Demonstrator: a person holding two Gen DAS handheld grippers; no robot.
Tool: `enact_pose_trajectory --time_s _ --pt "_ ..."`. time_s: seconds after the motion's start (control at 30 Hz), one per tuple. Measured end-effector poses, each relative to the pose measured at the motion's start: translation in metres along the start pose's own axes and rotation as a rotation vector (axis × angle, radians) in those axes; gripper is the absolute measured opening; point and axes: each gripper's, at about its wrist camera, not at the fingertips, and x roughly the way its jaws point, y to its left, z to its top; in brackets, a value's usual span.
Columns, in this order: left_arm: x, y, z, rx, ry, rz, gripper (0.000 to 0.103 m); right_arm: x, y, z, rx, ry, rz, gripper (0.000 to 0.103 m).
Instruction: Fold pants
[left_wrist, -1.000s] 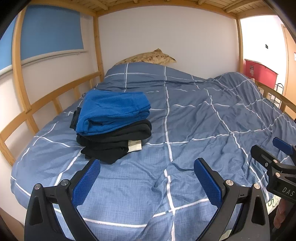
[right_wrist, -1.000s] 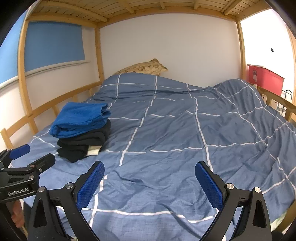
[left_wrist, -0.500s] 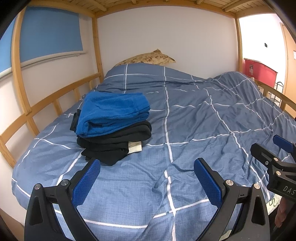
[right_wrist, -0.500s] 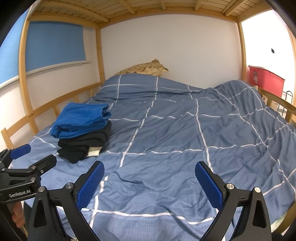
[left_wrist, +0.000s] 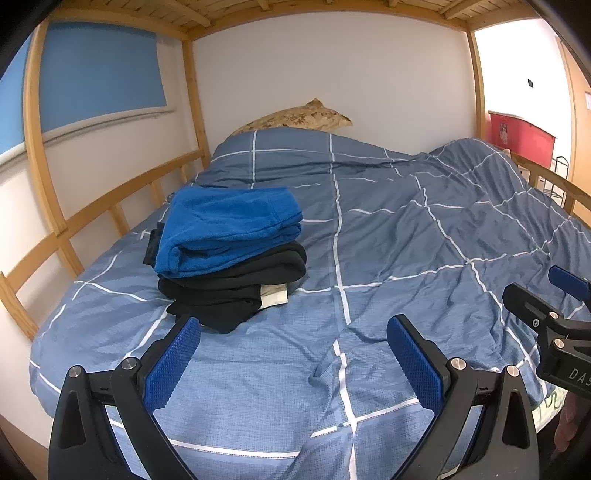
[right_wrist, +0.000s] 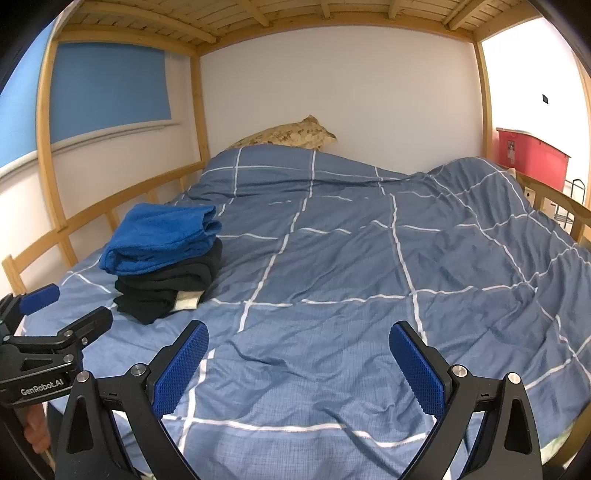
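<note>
Folded blue fleece pants lie on top of folded black pants in a stack on the left side of the bed; the stack also shows in the right wrist view, blue over black. My left gripper is open and empty, held above the quilt near the foot of the bed, just in front of the stack. My right gripper is open and empty, to the right of the left one, over bare quilt. Each gripper shows at the edge of the other's view.
A blue quilt with white grid lines covers the bed. A patterned pillow lies at the head. Wooden rails run along the left side and right side. A red bin stands beyond the right rail.
Both grippers have shifted slightly, so the views have drifted a little. The stack of pants has not moved. Both grippers stay open.
</note>
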Motion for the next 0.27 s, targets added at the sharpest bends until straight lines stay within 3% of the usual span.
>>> enact_pose_trajectory --time_s 0.27 --pt "0.0042 -0.0048 -0.0015 0.015 0.005 0.007 0.103 0.006 -0.0038 -0.0026 0.007 0.01 0.0 0.1"
